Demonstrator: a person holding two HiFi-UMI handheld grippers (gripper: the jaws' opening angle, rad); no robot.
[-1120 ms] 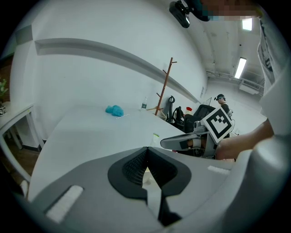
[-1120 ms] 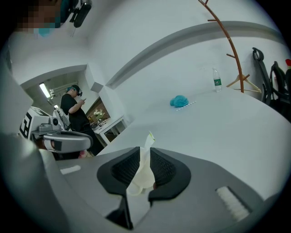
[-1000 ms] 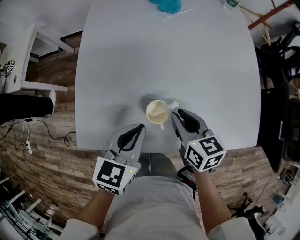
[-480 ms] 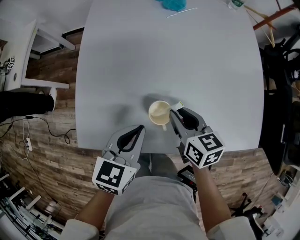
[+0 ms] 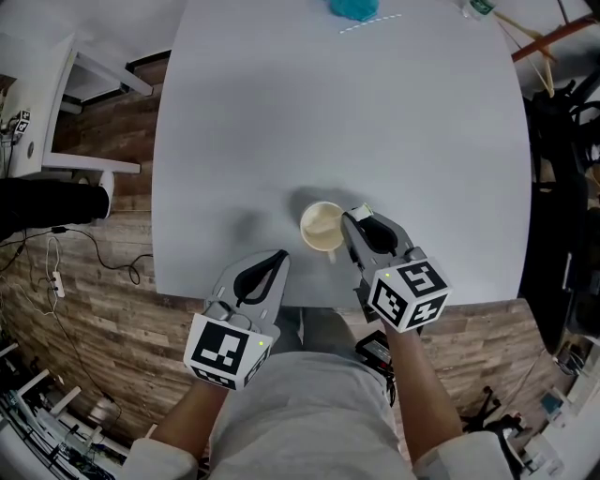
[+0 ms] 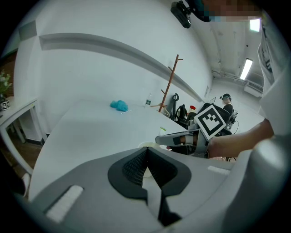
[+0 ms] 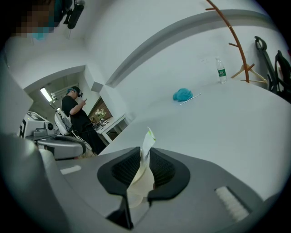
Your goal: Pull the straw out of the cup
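- Broadly, the white table (image 5: 375, 112) fills most of the head view, and the cup (image 5: 322, 226) stands on it close to its near edge.
- The left gripper (image 5: 279, 255) hangs over that near edge, below and to the left of the cup and apart from it. Its jaws are pressed together with nothing between them, as the left gripper view (image 6: 146, 150) shows.
- The right gripper (image 5: 349, 217) is just to the right of the cup, its tips beside the rim. Its jaws have just been closing, and in the right gripper view (image 7: 144, 152) the pads meet on the straw.
- The cup is cream-coloured, upright and open at the top, with a handle on the side facing the person.
- The straw (image 5: 362, 212) is white with a green tip. It leans out over the cup's right rim and rises between the right gripper's pads (image 7: 148, 139), its tip standing clear above them.
- A teal bundle (image 5: 354, 7) lies far beyond the cup at the table's far edge, with a thin pale strip just beside it.
- A small clear bottle (image 7: 221, 72) stands at that far edge too, right of the bundle.
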